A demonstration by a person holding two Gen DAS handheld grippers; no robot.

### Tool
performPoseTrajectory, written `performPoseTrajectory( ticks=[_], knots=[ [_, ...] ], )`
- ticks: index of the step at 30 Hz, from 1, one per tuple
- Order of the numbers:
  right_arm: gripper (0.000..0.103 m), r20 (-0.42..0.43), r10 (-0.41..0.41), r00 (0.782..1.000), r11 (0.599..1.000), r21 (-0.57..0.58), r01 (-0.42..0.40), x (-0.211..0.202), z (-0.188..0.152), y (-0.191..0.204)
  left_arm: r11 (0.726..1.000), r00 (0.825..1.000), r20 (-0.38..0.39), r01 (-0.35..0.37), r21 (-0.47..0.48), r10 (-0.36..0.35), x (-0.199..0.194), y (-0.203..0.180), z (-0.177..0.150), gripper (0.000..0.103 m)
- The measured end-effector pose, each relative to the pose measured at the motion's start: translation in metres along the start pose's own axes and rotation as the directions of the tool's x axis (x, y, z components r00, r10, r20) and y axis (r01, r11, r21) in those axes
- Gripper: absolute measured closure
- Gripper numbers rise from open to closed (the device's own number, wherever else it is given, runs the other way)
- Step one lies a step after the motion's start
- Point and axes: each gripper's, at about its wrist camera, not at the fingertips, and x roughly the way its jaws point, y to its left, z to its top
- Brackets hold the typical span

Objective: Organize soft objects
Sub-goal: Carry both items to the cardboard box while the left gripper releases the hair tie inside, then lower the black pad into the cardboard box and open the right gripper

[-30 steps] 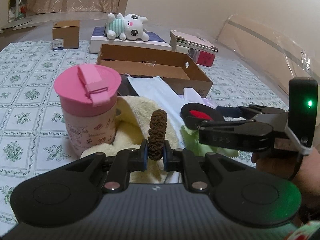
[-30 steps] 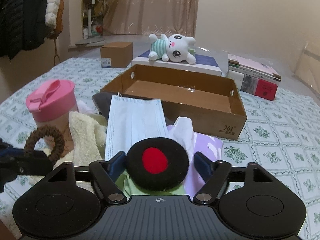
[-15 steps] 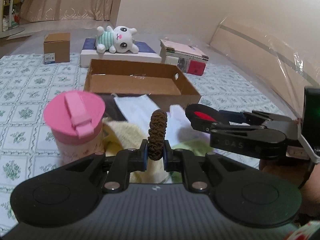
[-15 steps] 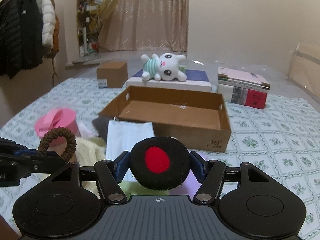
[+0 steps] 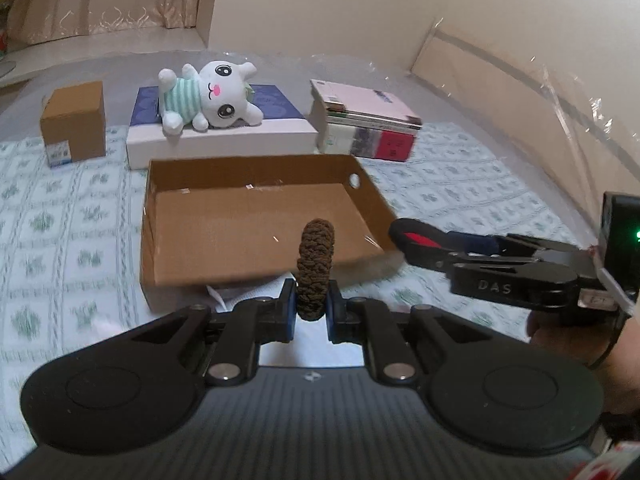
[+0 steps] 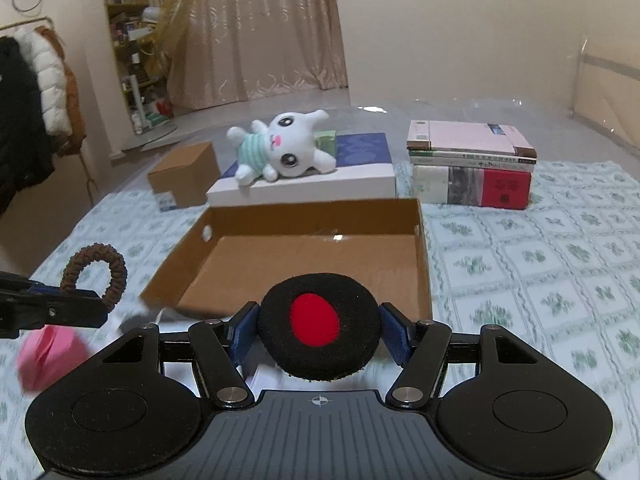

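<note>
Left wrist view: the left gripper (image 5: pixel 311 312) pinches a brown ribbed fabric hair tie (image 5: pixel 314 268), standing on edge above the fingers; the open shallow brown cardboard box (image 5: pixel 256 216) lies just ahead, below. Right wrist view: the right gripper (image 6: pixel 318 330) clamps a round black foam pad with a red centre (image 6: pixel 318 322) by its sides; the box's near wall sits straight ahead, both hands about equally near.

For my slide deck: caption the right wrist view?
Right claw holds a black-and-red pad before an open cardboard box.
</note>
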Motion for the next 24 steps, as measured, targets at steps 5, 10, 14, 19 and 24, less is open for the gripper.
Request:
performPoseTrajectory(
  ticks=[5, 10, 14, 19, 24],
  knots=[
    [0.039, -0.041, -0.001, 0.999, 1.0, 0.027, 0.002, 0.045, 0.032, -0.017, 0.999, 0.997, -0.072, -0.034, -0.003, 0.033, 0.048, 0.023, 0.041, 0.09],
    [0.039, -0.08, 0.001, 0.997, 0.999, 0.042, 0.002, 0.081, 0.045, -0.026, 0.998, 0.987, -0.15, -0.057, -0.021, 0.053, 0.093, 0.044, 0.061, 0.09],
    [0.039, -0.104, -0.007, 0.995, 0.999, 0.039, 0.011, 0.104, 0.049, -0.03, 0.996, 0.98, -0.178, -0.086, -0.003, 0.084, 0.115, 0.053, 0.068, 0.09],
    [0.039, -0.122, -0.002, 0.993, 0.999, 0.048, 0.008, 0.122, 0.046, -0.031, 0.994, 0.975, -0.194, -0.105, 0.006, 0.104, 0.131, 0.059, 0.075, 0.079],
    [0.039, -0.13, 0.002, 0.991, 0.998, 0.056, 0.005, 0.13, 0.044, -0.031, 0.994, 0.977, -0.184, -0.111, 0.003, 0.109, 0.129, 0.062, 0.077, 0.066]
  ],
)
